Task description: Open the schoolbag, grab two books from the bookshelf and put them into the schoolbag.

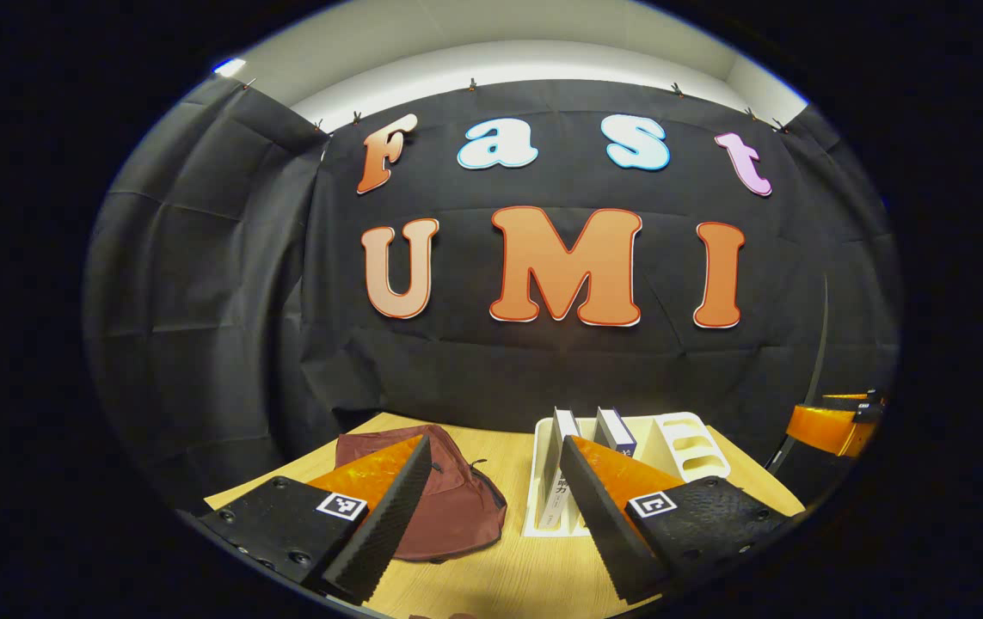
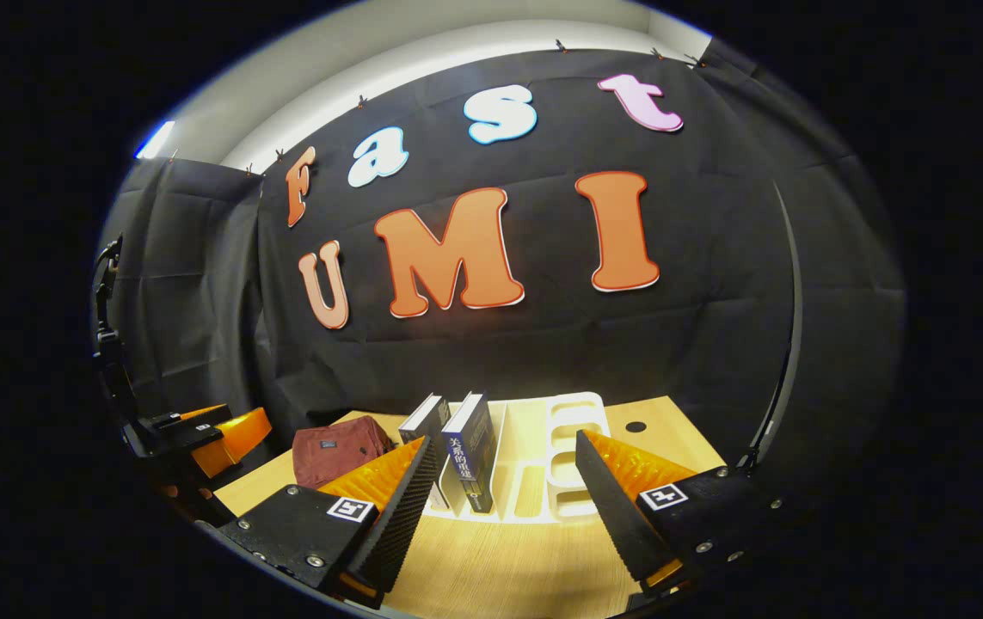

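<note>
Presently: one schoolbag (image 1: 448, 494) lies ahead of the left gripper (image 1: 491, 507), whose jaws are spread and empty. Two books (image 2: 457, 460) stand upright in one bookshelf (image 2: 573, 468) ahead of the right gripper (image 2: 500, 507), likewise spread. Bare desk (image 2: 491, 567) lies beneath.

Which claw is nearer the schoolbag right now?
Left, by my read. The left claw hangs open with the schoolbag just beyond one finger. The right claw faces the books in the bookshelf, with the bag off to its far side.

Print on book spines
Lower centre: dark book (image 2: 469, 451) has pale Chinese characters; white book (image 1: 558, 494) has print too small to read.
</note>
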{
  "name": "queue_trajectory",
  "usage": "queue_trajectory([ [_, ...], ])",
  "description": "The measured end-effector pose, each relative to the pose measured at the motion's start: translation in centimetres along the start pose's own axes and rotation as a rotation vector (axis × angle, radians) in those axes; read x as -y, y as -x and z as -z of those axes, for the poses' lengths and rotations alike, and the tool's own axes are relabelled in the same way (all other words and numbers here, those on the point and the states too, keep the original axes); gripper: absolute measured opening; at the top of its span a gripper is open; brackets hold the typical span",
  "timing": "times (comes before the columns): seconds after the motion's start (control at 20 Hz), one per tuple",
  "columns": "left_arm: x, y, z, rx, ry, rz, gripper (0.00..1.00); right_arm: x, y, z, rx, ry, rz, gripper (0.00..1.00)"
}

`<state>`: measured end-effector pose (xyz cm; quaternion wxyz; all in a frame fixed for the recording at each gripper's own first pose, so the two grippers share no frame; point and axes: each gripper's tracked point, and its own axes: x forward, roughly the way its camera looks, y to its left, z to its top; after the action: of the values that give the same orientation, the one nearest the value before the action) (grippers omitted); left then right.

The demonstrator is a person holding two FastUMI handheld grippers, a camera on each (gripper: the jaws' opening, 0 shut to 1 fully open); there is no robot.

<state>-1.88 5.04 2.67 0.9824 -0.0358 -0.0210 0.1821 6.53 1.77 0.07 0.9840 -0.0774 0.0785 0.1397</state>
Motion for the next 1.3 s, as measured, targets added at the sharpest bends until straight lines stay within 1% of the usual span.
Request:
queue_trajectory([
  [0.1, -0.3, -0.2, -0.3, 0.007, -0.006, 0.000, 0.95, -0.3, -0.8, -0.3, 0.000, -0.002, -0.016, 0.96],
  [0.15, -0.7, -0.4, -0.8, 0.016, -0.006, -0.001, 0.99, -0.6, -1.2, -0.6, 0.000, -0.008, -0.021, 0.96],
  [0.2, -1.1, -0.7, -1.0, 0.021, -0.006, 0.004, 0.94, -0.8, -1.7, -0.6, -0.003, -0.019, -0.026, 0.96],
  [0.25, -1.6, -0.9, -1.5, 0.027, -0.005, 0.007, 0.94, -1.2, -2.1, -0.7, -0.011, -0.035, -0.030, 0.96],
  [0.3, -2.4, -1.2, -2.1, 0.043, -0.004, 0.009, 0.94, -1.8, -2.3, -0.9, -0.014, -0.051, -0.036, 1.00],
  [0.35, -3.1, -1.5, -2.6, 0.058, -0.004, 0.010, 0.94, -2.1, -2.6, -1.2, -0.012, -0.062, -0.035, 1.00],
  [0.4, -3.7, -2.0, -2.8, 0.067, -0.002, 0.013, 0.94, -2.1, -3.0, -1.5, 0.003, -0.063, -0.019, 0.96],
  [0.5, -4.7, -3.0, -2.3, 0.044, 0.001, 0.019, 0.94, -1.8, -3.1, -1.7, 0.019, -0.050, 0.027, 0.96],
  [0.6, -5.5, -3.8, -2.3, 0.040, 0.019, 0.033, 0.95, -2.4, -3.3, -1.5, 0.014, -0.030, 0.041, 0.96],
  [0.65, -5.9, -4.3, -2.2, 0.044, 0.025, 0.035, 0.95, -2.3, -3.3, -1.5, 0.021, -0.014, 0.061, 0.96],
  [0.75, -6.6, -5.1, -1.4, 0.020, 0.015, 0.049, 0.94, -1.7, -3.2, -1.3, 0.029, 0.004, 0.112, 0.96],
  [0.8, -7.0, -5.5, -0.8, 0.007, 0.006, 0.048, 0.94, -1.9, -3.2, -1.1, 0.028, 0.001, 0.123, 0.96],
  [1.0, -7.8, -6.4, -0.5, 0.009, -0.016, 0.071, 0.94, -2.5, -3.4, 0.1, 0.002, 0.018, 0.153, 0.96],
  [1.15, -8.7, -6.8, -0.3, 0.012, -0.056, 0.066, 0.94, -3.2, -3.7, 0.3, -0.009, 0.018, 0.149, 0.96],
  [1.25, -9.0, -6.8, 1.0, -0.003, -0.093, 0.072, 0.94, -3.2, -3.7, 0.6, -0.019, 0.030, 0.153, 0.96],
  [1.3, -9.3, -6.9, 1.8, -0.017, -0.120, 0.069, 0.99, -3.1, -3.6, 0.8, -0.024, 0.037, 0.157, 0.96],
])
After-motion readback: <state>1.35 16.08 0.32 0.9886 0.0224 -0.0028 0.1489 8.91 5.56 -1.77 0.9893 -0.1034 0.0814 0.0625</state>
